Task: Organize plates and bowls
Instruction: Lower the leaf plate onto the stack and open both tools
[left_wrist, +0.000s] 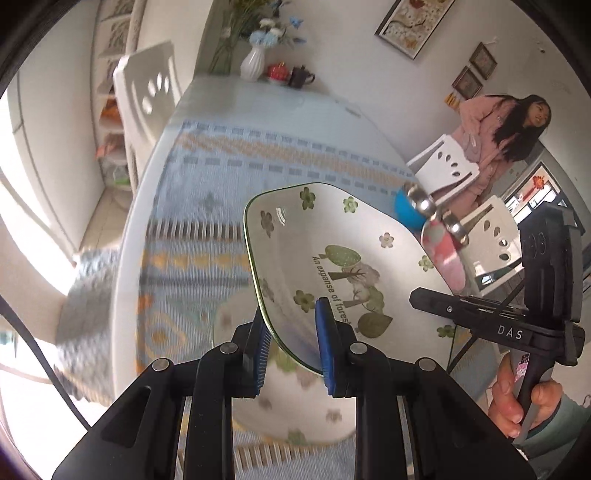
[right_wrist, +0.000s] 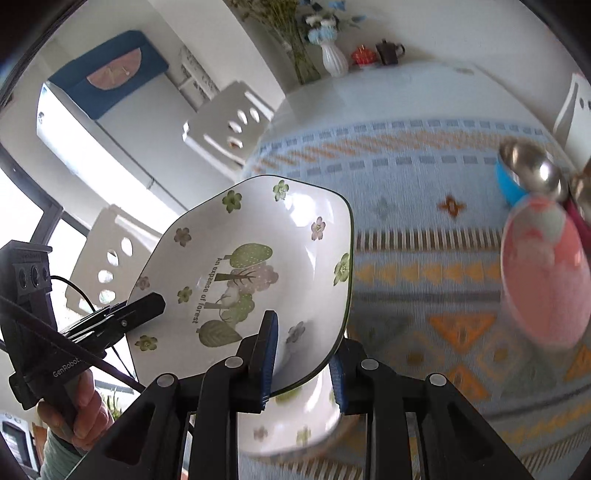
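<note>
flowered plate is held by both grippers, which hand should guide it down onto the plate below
Neither clearly. The left gripper and right gripper each clamp an opposite rim of the flowered plate, tilted above the lower plate; lower it together.

Left gripper (left_wrist: 293, 345) and right gripper (right_wrist: 301, 363) both angle downward, jaws clamped narrow (blue pads (left_wrist: 325, 354) at 6 o'clock).

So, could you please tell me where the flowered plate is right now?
In both wrist views the flowered plate is held tilted above the patterned tablecloth, with the left gripper and right gripper clamped on opposite rims, over another flowered dish.
</note>
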